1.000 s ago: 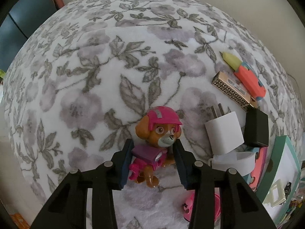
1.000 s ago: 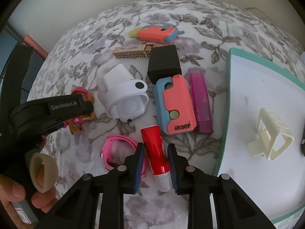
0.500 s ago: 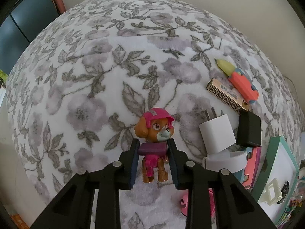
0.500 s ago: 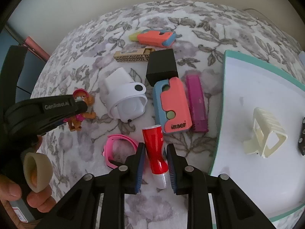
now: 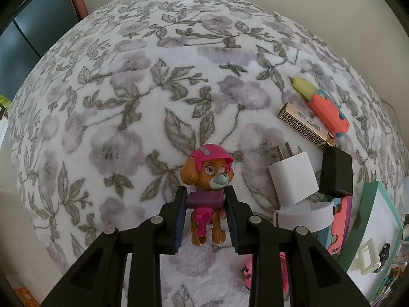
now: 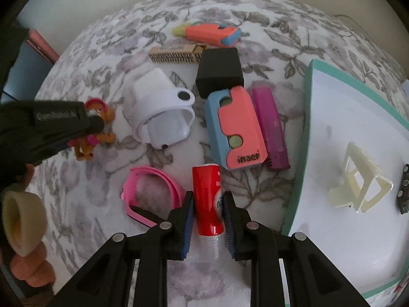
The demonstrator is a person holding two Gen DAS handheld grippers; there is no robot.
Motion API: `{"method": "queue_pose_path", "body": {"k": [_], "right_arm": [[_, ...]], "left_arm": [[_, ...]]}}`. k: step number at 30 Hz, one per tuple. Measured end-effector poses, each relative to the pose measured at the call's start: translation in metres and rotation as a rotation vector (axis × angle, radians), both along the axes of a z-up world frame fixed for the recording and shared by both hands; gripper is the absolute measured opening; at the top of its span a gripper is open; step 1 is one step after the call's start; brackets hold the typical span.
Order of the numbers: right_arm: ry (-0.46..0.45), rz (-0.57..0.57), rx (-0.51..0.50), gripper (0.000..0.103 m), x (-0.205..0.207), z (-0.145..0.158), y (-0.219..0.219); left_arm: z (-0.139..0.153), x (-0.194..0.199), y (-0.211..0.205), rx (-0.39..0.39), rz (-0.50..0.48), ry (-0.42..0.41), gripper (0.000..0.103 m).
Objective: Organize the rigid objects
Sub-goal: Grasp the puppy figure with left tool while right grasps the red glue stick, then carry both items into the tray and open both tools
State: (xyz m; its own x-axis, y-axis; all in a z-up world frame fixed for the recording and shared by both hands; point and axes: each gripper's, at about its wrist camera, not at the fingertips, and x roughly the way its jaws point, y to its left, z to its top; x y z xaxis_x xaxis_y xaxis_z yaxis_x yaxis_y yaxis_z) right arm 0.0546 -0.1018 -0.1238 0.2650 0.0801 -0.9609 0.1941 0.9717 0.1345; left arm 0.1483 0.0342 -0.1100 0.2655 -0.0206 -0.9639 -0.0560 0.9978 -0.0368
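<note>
Gripping a toy in each tool over the floral surface (image 5: 133, 97)

Left tool (image 5: 205, 215) is clamped on the puppy figure (image 5: 207, 179), with bare cloth upper left; right tool (image 6: 207, 217) is clamped on the red tube (image 6: 207, 199), just beside the tray (image 6: 308, 117) edge at right.

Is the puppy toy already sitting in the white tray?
No, the puppy toy is gripped between the left gripper's jaws over the flowery blanket, away from the tray.

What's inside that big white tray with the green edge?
In the white tray with the green rim lie a cream plastic claw hair clip and, at the picture's edge, part of a small dark object. The tray's right and lower parts are cut off, so more may be there.
</note>
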Motion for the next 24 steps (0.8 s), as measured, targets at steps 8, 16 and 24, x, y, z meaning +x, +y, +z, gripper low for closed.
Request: {"method": "queue_pose_path", "body": {"k": [8,16,24], "right_arm": [[0.0,0.018,-0.033,0.023,-0.001,-0.001,0.005],[-0.002,0.01,-0.024,0.022,0.0,0.0,0.007],[-0.069,-0.038,0.048,0.022,-0.008,0.023,-0.006]], "left_arm": [[0.0,0.001,0.001,0.011,-0.002,-0.003,0.031],[0.002,-0.003,-0.004,0.033,-0.015,-0.006,0.031],[0.019,-0.008,-0.007,0.007,-0.039,-0.037,0.03]]}}
